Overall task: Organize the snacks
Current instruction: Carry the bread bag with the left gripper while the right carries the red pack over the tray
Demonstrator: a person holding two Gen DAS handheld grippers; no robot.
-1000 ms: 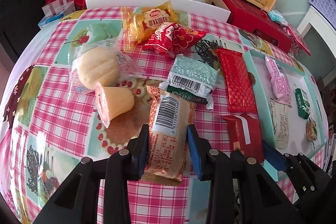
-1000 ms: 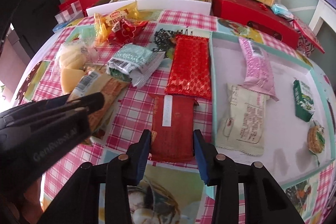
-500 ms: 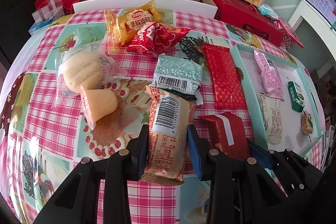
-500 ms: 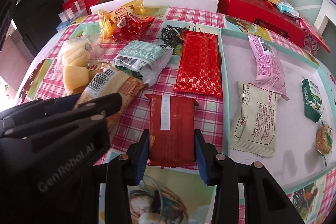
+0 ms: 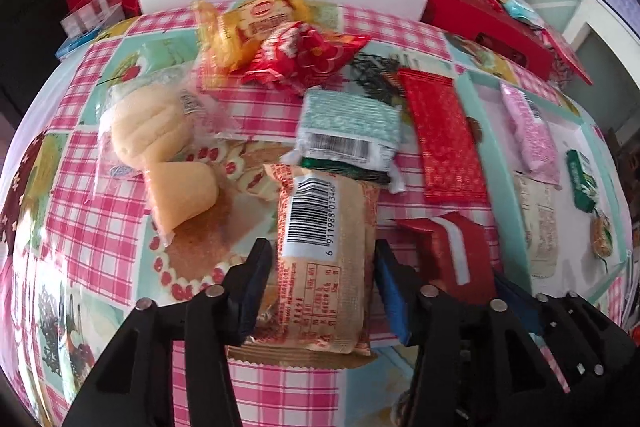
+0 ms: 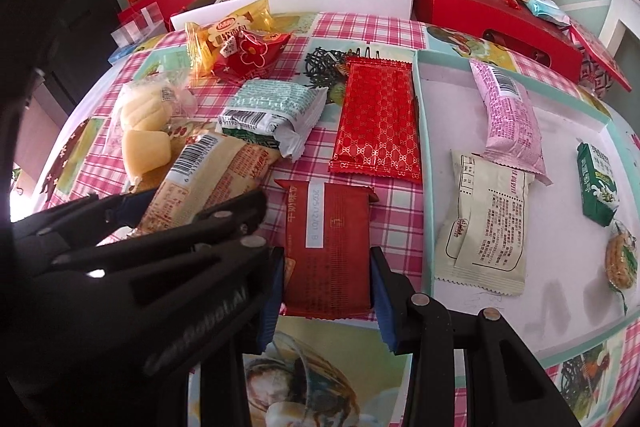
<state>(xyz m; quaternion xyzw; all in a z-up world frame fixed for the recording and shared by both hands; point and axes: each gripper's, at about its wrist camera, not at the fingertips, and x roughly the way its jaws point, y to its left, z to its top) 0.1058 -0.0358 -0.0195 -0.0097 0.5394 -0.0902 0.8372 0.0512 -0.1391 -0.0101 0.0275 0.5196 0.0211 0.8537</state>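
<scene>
Your left gripper (image 5: 322,279) had just been opening, its jaws slack either side of the orange barcoded packet (image 5: 325,259) lying on the checked tablecloth (image 5: 100,211); the packet's near end was cut off behind the fingers. Your right gripper (image 6: 327,287) was clenched on the dark red packet (image 6: 326,239), whose lower edge was hidden. In the pale tray (image 6: 424,147) lay five snacks, the rightmost biscuit (image 6: 619,259) hard to make out. Outside it, eight packets were scattered.
</scene>
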